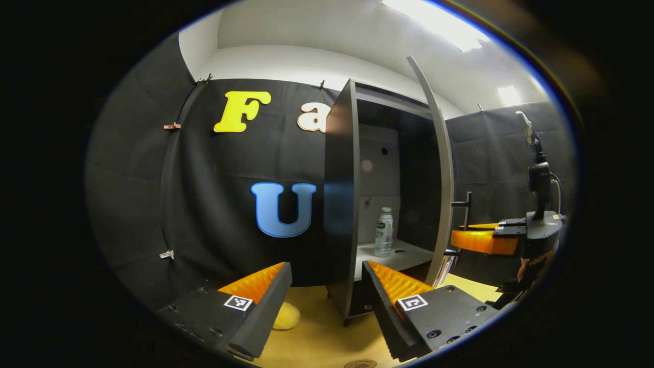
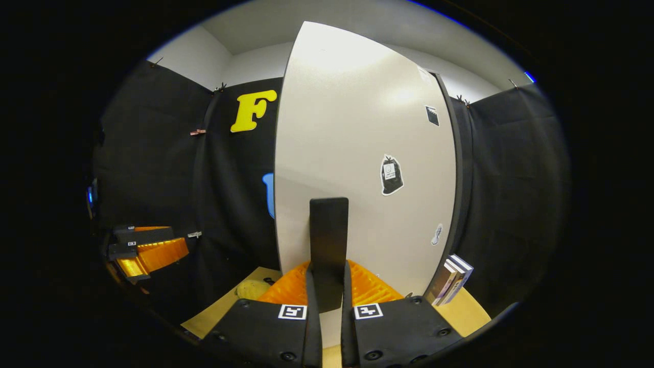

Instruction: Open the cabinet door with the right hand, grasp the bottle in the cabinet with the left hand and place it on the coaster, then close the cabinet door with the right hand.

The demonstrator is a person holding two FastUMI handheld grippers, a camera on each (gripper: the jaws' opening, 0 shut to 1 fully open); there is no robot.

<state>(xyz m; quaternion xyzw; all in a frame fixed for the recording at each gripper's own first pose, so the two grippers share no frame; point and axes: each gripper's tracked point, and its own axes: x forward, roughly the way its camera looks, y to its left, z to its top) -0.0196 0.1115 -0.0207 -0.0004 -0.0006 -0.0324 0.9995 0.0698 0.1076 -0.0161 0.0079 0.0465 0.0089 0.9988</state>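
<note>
Right gripper view has the right gripper (image 2: 327,286) pinching the door handle (image 2: 328,245), so the spread left gripper (image 1: 327,291) reaches next for the bottle (image 1: 383,232).

Black-draped booth (image 1: 133,204), lit ceiling (image 1: 434,25)

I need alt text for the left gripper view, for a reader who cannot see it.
A white bottle stands upright on a shelf inside the open cabinet. The left hand-held gripper, open, points toward it over a tan table. At right, the right hand-held gripper is at the door handle.
</note>
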